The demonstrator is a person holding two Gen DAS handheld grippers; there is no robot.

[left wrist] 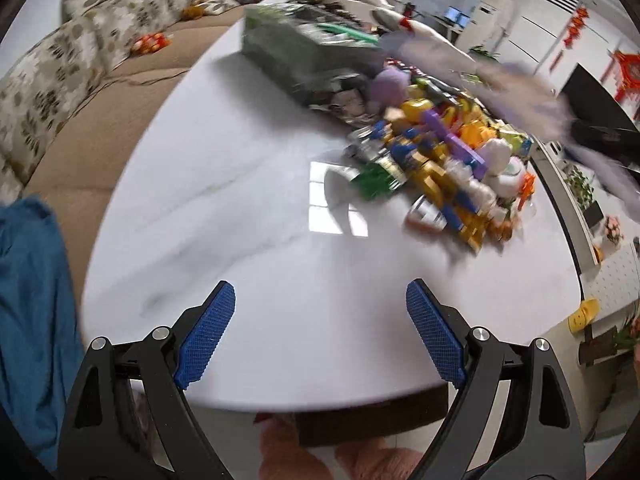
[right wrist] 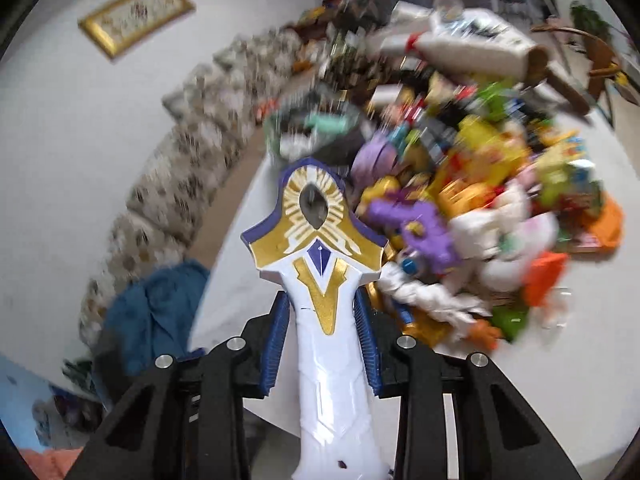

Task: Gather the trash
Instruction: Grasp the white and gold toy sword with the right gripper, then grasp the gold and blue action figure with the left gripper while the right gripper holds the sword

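Right wrist view showed the right claw (right wrist: 322, 336) clamped on a white-and-gold toy sword (right wrist: 320, 264), lifted clear of the white surface (left wrist: 248, 184); the left claw (left wrist: 320, 332) gaped empty. Most of the toy-and-wrapper pile (left wrist: 444, 168) remained uncollected

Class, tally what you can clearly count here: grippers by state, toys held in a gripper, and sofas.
Open grippers: 1, the left gripper
Shut grippers: 1, the right gripper
Held toys: 1, the white and gold toy
Sofas: 1, the sofa
Total: 4

Bright daylight; window glare on the table (left wrist: 280, 240); heavy motion blur; fisheye-bent edges.
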